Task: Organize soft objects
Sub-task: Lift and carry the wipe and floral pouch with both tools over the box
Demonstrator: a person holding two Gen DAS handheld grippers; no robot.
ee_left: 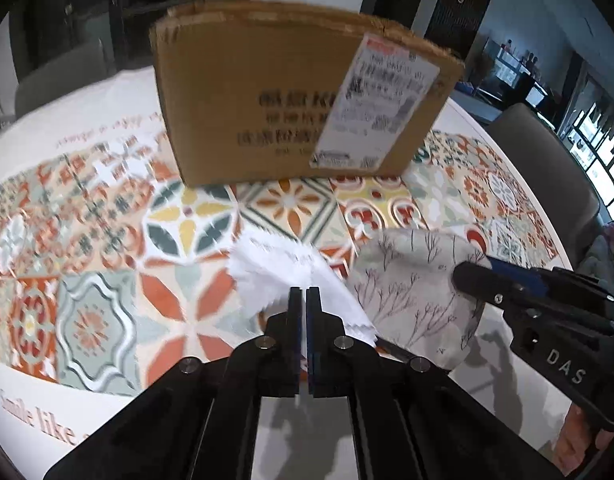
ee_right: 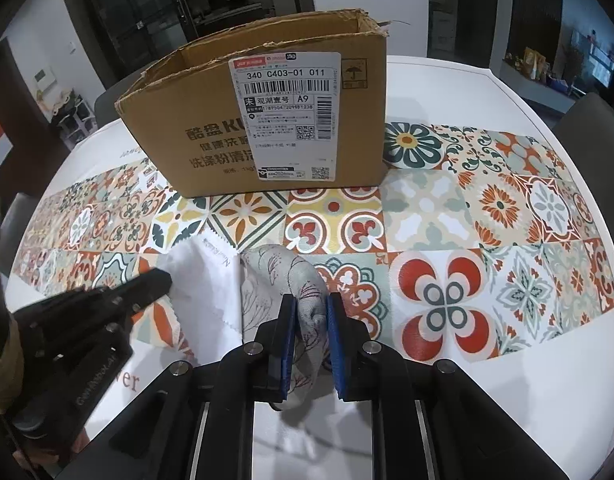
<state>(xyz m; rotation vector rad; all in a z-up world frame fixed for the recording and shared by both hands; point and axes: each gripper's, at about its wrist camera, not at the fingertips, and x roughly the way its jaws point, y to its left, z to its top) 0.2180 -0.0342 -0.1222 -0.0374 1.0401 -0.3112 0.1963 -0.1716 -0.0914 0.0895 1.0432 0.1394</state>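
An open cardboard box (ee_left: 291, 96) with a shipping label stands on the patterned table mat, also in the right wrist view (ee_right: 263, 120). My left gripper (ee_left: 305, 300) is shut on a white cloth with zigzag edges (ee_left: 275, 264), which also shows in the right wrist view (ee_right: 207, 280). My right gripper (ee_right: 311, 304) is shut on a grey cloth printed with branches (ee_right: 307, 304), bunched between its blue pads. That cloth (ee_left: 411, 280) and the right gripper (ee_left: 467, 276) show at the right of the left wrist view. The left gripper (ee_right: 159, 282) shows at the left of the right wrist view.
A round white table (ee_right: 507, 380) carries a colourful tile-pattern mat (ee_right: 447, 220). Grey chairs stand beyond the table edge (ee_left: 547, 152). Dark cabinets and glass doors fill the background.
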